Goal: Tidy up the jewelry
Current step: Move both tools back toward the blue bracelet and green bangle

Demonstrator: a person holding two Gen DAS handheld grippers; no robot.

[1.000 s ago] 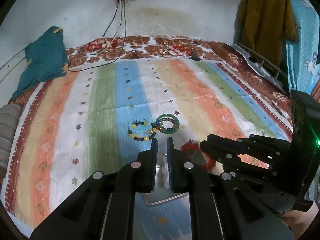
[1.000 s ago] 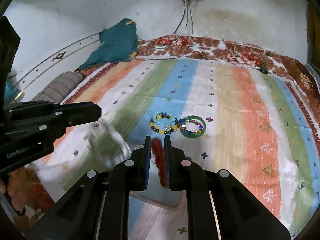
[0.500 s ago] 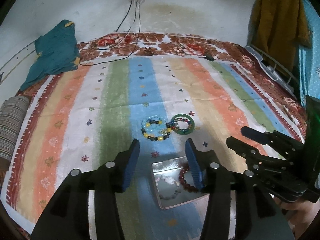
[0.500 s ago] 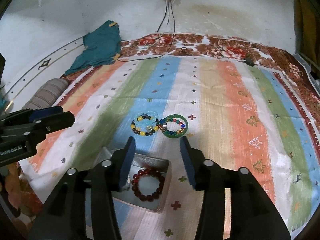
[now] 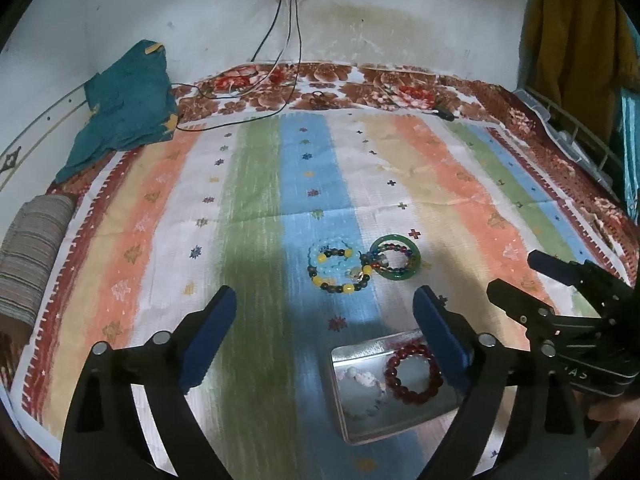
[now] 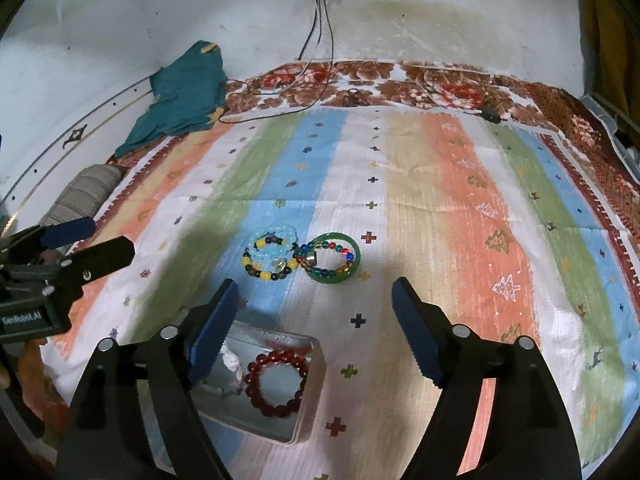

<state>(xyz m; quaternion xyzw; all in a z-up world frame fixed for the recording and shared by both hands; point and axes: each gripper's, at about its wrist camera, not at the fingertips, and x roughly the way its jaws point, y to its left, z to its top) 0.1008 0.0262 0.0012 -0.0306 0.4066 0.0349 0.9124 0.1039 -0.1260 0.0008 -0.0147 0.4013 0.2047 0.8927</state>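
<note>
Now both black two-finger grippers, left [image 5: 324, 312] and right [image 6: 314, 300], have just been opening; their blue ribbed pads stand spread wide with nothing between them. White lettering "GenRobot.AI" marks the left gripper's body. Below them a shallow rectangular silver tin [image 6: 308, 404] holds two bracelets: one dark-red beaded [image 6: 276, 384], one pale [image 5: 362, 390]. Beyond, on the striped woven cloth [image 6: 460, 200], lie a yellow-and-dark beaded bracelet [image 6: 270, 258], touching a green glossy bangle [image 6: 334, 258].

Stained white wall [image 5: 400, 20] behind a bed [image 5: 460, 92] with striped cover [image 5: 260, 200].
</note>
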